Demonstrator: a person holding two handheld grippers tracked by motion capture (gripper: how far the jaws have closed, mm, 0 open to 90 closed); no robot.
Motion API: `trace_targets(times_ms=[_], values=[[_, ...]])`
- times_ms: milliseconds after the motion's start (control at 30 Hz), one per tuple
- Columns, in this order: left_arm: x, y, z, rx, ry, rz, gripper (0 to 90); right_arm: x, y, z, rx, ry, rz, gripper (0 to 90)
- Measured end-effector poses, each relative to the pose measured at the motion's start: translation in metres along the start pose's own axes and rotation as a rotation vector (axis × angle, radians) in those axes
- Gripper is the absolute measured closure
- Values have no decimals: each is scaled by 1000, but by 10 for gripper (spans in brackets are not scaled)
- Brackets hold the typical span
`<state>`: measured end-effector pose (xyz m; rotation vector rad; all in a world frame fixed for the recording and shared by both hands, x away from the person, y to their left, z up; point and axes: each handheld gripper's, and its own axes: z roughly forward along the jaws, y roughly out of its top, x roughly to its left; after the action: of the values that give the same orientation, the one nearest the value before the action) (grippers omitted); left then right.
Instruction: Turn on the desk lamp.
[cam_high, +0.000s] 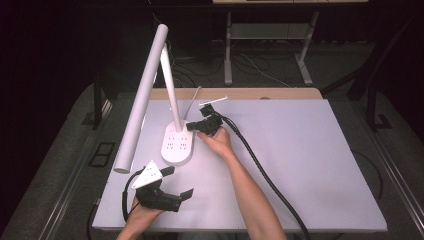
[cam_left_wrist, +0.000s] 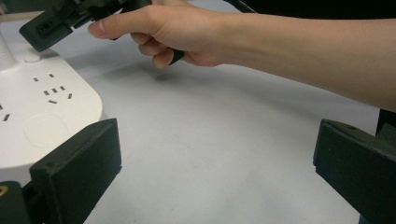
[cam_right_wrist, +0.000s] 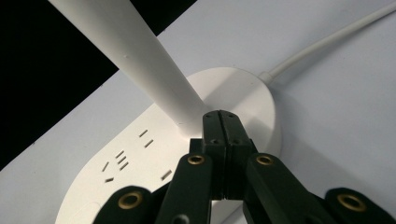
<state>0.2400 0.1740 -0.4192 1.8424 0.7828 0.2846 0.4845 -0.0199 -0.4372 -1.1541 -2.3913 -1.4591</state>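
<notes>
A white desk lamp stands left of the table's middle. Its oval base (cam_high: 177, 145) has socket slots on top, a slanted stem (cam_high: 170, 85) and a long tube head (cam_high: 142, 95). My right gripper (cam_high: 194, 125) is shut with nothing between its jaws. Its tip (cam_right_wrist: 220, 116) is right at the base (cam_right_wrist: 243, 88) beside the foot of the stem (cam_right_wrist: 140, 60); I cannot tell if it touches. My left gripper (cam_high: 179, 182) is open and empty near the front edge. Between its wide jaws (cam_left_wrist: 215, 149) lies bare table, with the base (cam_left_wrist: 42, 107) at its left.
The white table sheet (cam_high: 300, 150) stretches wide to the right. The lamp's white cable (cam_right_wrist: 327, 44) runs off from the base. A thick black cable (cam_high: 260, 165) trails from my right gripper to the front edge. A small white rod (cam_high: 214, 101) lies at the back.
</notes>
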Motion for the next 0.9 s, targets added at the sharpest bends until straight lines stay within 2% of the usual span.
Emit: trace_targets(times_ms=[233,467,700,733,800,833,867,900], values=[[-1,0,1,3,-4,8,0,4,7,-16,4,-2,-36,894],[-2,0,1,3,-5,7,0,7,10,-34,-2,-6,-50,894],[-3,0,2,6,-6,7,0,8,9,-64,-10,-14,-70,895],[-3,0,3,6,-6,6,0,8,9,-64,-10,-14,-70,895],[-4,0,3,8,-7,9,0,8,7,-77,-19,-18,-82,895],[-4,0,3,9,-7,9,0,8,7,-77,-19,-18,-82,895],[-4,0,3,9,-6,9,0,8,6,-85,-24,-23,-90,894],[-4,0,3,10,-6,9,0,8,6,-85,-24,-23,-90,894]])
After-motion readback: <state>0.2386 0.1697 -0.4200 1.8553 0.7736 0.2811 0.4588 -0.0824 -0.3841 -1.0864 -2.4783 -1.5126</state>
